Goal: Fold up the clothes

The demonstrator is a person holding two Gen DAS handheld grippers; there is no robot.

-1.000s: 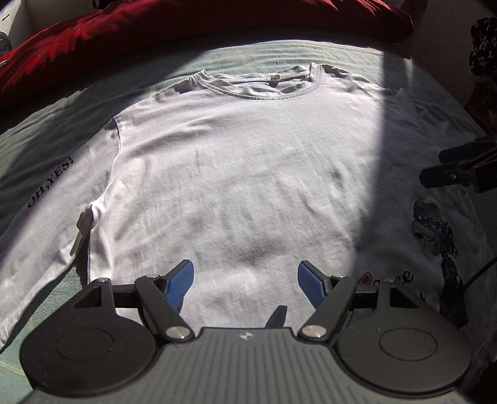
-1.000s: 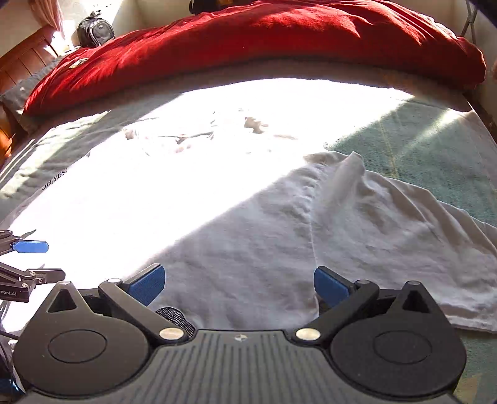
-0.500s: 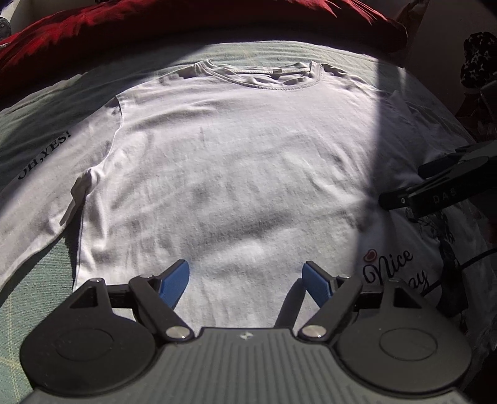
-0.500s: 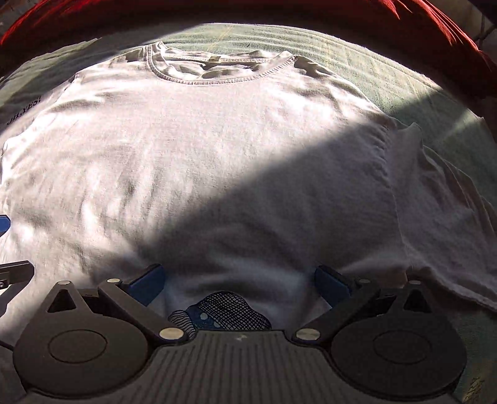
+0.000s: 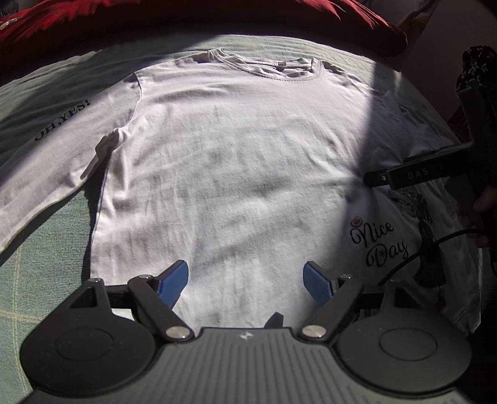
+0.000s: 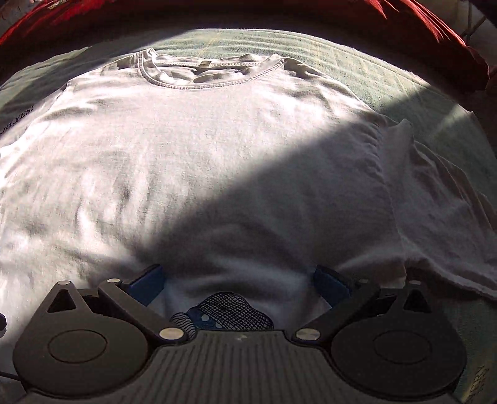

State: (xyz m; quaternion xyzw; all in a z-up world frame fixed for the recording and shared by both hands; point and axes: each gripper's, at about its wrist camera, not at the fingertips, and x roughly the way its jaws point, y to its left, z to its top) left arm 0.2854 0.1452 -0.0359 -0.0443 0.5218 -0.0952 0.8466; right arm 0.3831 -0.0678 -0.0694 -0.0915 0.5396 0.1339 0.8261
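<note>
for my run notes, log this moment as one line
white t-shirt: flat on bed | left gripper: open, over hem | right gripper: open, over hem

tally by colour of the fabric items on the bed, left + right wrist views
White: 1, the T-shirt
Red: 1, the blanket
Green: 1, the bedspread
Total: 3

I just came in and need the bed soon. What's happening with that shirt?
A person is about to fold a white T-shirt spread flat on the green bedcover, collar towards the red blanket. One handheld gripper is in each hand: the left gripper and the right gripper both hover open over the hem end, gripping nothing. No fold has been made yet.
</note>
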